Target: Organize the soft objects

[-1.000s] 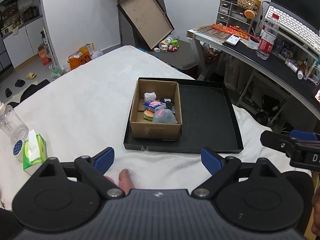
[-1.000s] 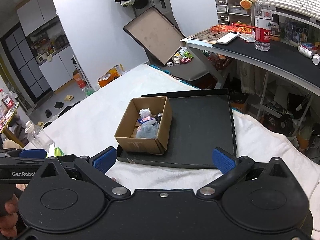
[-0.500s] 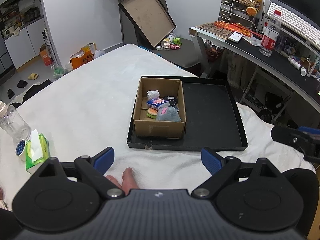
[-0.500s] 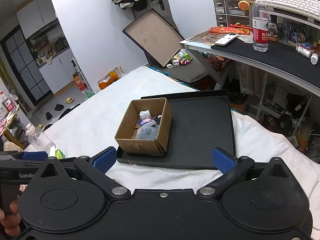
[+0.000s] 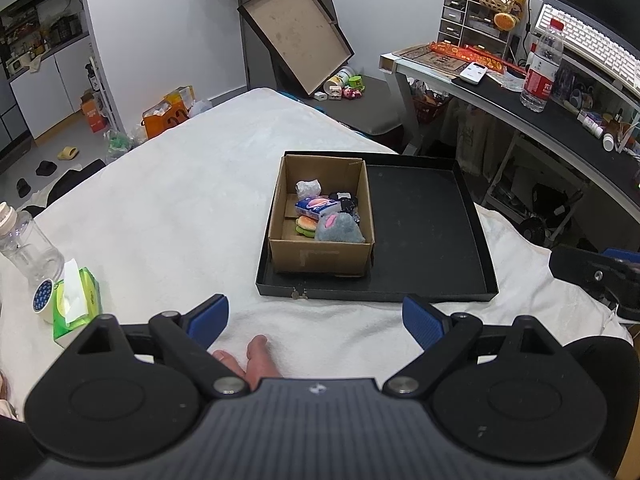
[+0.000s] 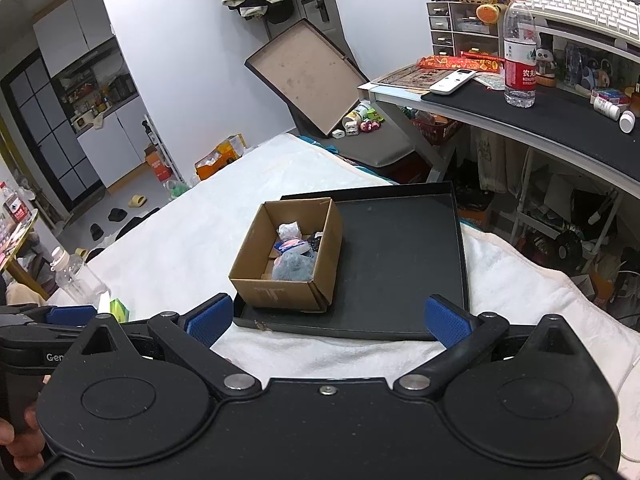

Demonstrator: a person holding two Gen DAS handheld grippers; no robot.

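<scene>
Left wrist view, read left to right. At 9 o'clock a clear plastic bottle (image 5: 25, 236) stands at the edge of the white cover (image 5: 168, 208), with a roll of tape (image 5: 43, 300) and a green tissue pack (image 5: 76, 300) just beside it. Your left gripper (image 5: 316, 320) hangs over the near edge of the cover, its blue pads (image 5: 208, 320) spread wide with nothing between them. At 12 o'clock lies a shallow black tray (image 5: 424, 240); an open cardboard box (image 5: 324, 256) stands in its left half. The soft objects sit inside the box: a grey plush (image 5: 340, 230) nearest you, a burger-shaped toy (image 5: 306, 225) touching it on its left, a blue packet (image 5: 318, 207) behind, a white wad (image 5: 308, 188) at the far wall. The right half of the tray is bare. At 3 o'clock part of your right gripper (image 5: 600, 276) enters the view.

Right wrist view, same order. At 9 o'clock your left gripper (image 6: 48, 320) shows side-on, and fingers of your hand (image 6: 20, 444) hold its handle at 8 o'clock. Your right gripper (image 6: 330, 320) is likewise fully spread and empty. The cardboard box (image 6: 288, 280) lies at 12 o'clock in the tray (image 6: 400, 264); a desk (image 6: 540, 116) carrying a water bottle (image 6: 519, 52) fills 2 o'clock.
</scene>
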